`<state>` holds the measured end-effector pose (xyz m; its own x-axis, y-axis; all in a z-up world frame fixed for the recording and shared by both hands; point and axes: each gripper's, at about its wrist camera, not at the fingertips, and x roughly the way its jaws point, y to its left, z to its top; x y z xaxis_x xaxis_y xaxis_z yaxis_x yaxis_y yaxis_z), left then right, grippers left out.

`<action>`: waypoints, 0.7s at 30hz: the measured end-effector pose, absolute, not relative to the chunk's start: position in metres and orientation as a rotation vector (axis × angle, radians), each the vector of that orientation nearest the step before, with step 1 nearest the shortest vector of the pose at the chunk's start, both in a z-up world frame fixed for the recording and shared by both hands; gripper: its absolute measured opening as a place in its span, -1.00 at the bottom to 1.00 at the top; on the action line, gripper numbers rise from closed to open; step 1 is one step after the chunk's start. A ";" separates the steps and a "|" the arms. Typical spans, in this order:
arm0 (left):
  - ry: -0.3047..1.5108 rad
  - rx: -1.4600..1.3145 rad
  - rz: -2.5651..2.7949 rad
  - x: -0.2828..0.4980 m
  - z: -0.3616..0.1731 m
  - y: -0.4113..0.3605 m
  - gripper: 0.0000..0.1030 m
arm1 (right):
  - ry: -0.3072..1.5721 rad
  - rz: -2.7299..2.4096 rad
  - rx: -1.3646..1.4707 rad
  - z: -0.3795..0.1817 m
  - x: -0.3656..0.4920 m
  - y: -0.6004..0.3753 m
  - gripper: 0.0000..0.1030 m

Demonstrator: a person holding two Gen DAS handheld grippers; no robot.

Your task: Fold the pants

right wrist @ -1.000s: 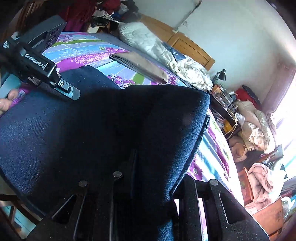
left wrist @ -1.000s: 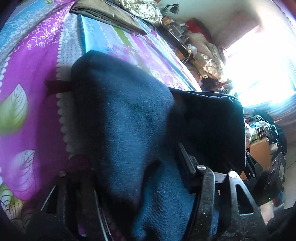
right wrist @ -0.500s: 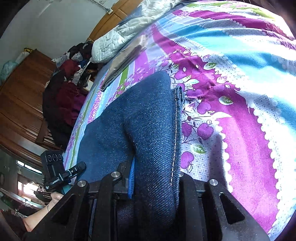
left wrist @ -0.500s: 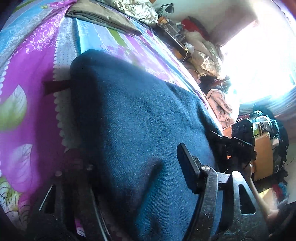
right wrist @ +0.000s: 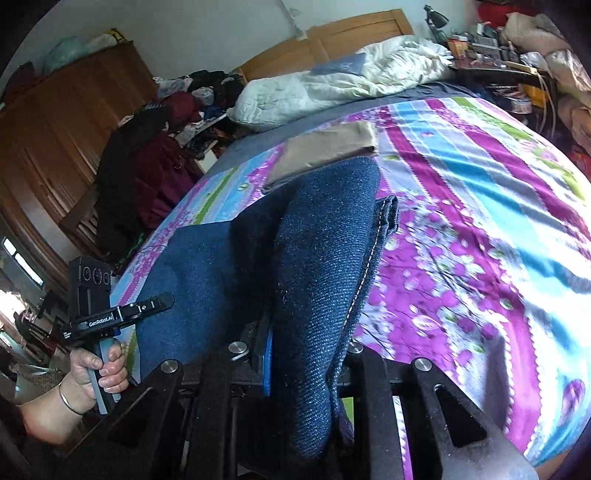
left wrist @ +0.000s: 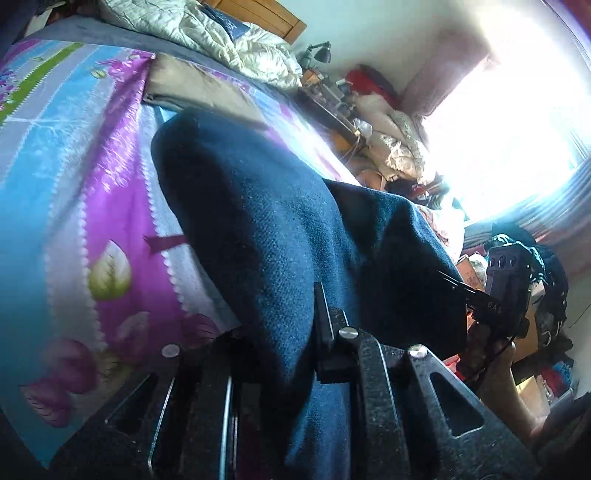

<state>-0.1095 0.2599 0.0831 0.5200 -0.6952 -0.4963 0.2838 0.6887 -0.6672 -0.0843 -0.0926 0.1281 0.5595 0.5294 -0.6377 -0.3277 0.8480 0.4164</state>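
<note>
Bed [right wrist: 480, 229]: held my jeans [right wrist: 325, 240].
Tools: left tool [left wrist: 280, 350] and right tool [right wrist: 306, 354] both gripped denim.
Progress: half folded, I judged.

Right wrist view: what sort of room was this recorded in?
Most likely a lived-in home bedroom. There is a bed with a wooden headboard and a bright floral bedspread, a rumpled white quilt at its head, and a wooden wardrobe with clothes heaped beside it.

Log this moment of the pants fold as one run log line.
stage: mid-fold | left gripper: shut on jeans | right gripper: shut on jeans | jeans: bunched on bedspread | behind: tan folded garment
</note>
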 end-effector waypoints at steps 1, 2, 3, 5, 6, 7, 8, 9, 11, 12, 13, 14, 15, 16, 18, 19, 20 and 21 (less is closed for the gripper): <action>0.828 -0.574 -0.603 -0.103 0.089 0.278 -0.69 | 0.836 0.542 0.273 0.132 -0.073 -0.079 -0.56; 0.824 -0.582 -0.575 -0.095 0.093 0.293 -0.69 | 0.833 0.567 0.270 0.132 -0.058 -0.062 -0.56; 0.815 -0.588 -0.536 -0.084 0.100 0.314 -0.69 | 0.833 0.588 0.260 0.133 -0.043 -0.045 -0.56; 0.791 -0.575 -0.473 -0.061 0.110 0.343 -0.69 | 0.853 0.629 0.271 0.126 -0.007 -0.009 -0.57; 0.777 -0.562 -0.434 -0.051 0.114 0.360 -0.69 | 0.866 0.648 0.288 0.118 0.015 0.009 -0.57; 0.770 -0.565 -0.397 -0.037 0.114 0.378 -0.69 | 0.891 0.649 0.323 0.108 0.036 0.022 -0.57; 0.776 -0.576 -0.365 -0.018 0.110 0.396 -0.68 | 0.919 0.638 0.364 0.094 0.059 0.037 -0.57; 0.790 -0.581 -0.335 -0.001 0.104 0.407 -0.68 | 0.935 0.621 0.363 0.080 0.081 0.051 -0.57; 0.812 -0.602 -0.251 0.030 0.086 0.430 -0.62 | 1.014 0.566 0.394 0.044 0.122 0.075 -0.56; 0.828 -0.583 -0.212 0.045 0.074 0.435 -0.56 | 1.051 0.519 0.398 0.027 0.137 0.083 -0.52; 0.869 -0.545 -0.151 0.059 0.061 0.437 -0.36 | 1.084 0.463 0.365 0.013 0.148 0.088 -0.34; 0.937 -0.492 -0.049 0.072 0.042 0.439 -0.36 | 1.112 0.432 0.344 0.003 0.153 0.090 -0.17; 0.985 -0.454 0.040 0.075 0.029 0.444 -0.40 | 1.109 0.452 0.373 0.000 0.154 0.086 -0.16; 0.999 -0.437 0.072 0.075 0.022 0.445 -0.36 | 1.105 0.462 0.387 0.001 0.150 0.077 -0.11; 0.931 -0.434 0.062 0.059 0.024 0.450 -0.35 | 1.062 0.436 0.345 0.012 0.139 0.059 0.12; 0.891 -0.413 0.078 0.047 0.027 0.452 -0.28 | 1.044 0.425 0.325 0.017 0.135 0.049 0.15; 0.864 -0.389 0.097 0.038 0.030 0.455 -0.18 | 1.039 0.400 0.311 0.020 0.130 0.038 0.16; 0.855 -0.364 0.119 0.028 0.033 0.456 -0.17 | 1.041 0.374 0.312 0.025 0.124 0.027 0.16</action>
<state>0.0276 0.4560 0.0326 0.6541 -0.0423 -0.7552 -0.2465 0.9320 -0.2657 0.1244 0.0270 0.0250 0.4531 0.4418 -0.7743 -0.1514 0.8940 0.4216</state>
